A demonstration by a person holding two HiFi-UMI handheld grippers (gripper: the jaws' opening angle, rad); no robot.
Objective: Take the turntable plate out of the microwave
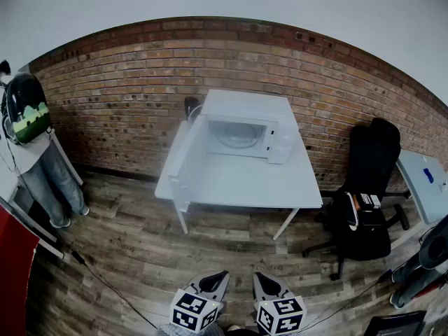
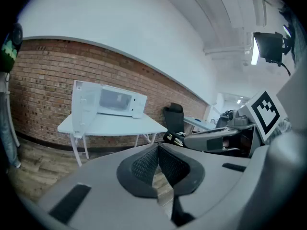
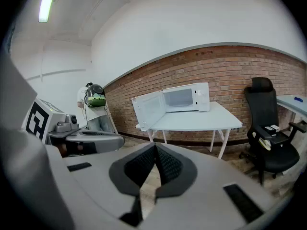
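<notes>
Brick wall [image 1: 126, 82] runs behind a white surface [image 1: 238, 184] at mid-frame in your head view, which stands on a wood floor [image 1: 140, 243]. On its far part sits the microwave [image 1: 246, 114], with its door [image 1: 183, 163] open toward the left of the frame. Inside the cavity lies a pale round shape, most likely the plate [image 1: 236, 136], though it is small at this range. Your left gripper [image 1: 222, 276] and right gripper [image 1: 257, 277] sit side by side at the bottom edge, well apart from the surface and both aimed toward the microwave. In each gripper view the fingers are pressed together at their tips with nothing between them. A black chair [image 1: 369, 187] stands right of the surface, and a person [image 1: 42, 159] stands at the left edge by the wall.
</notes>
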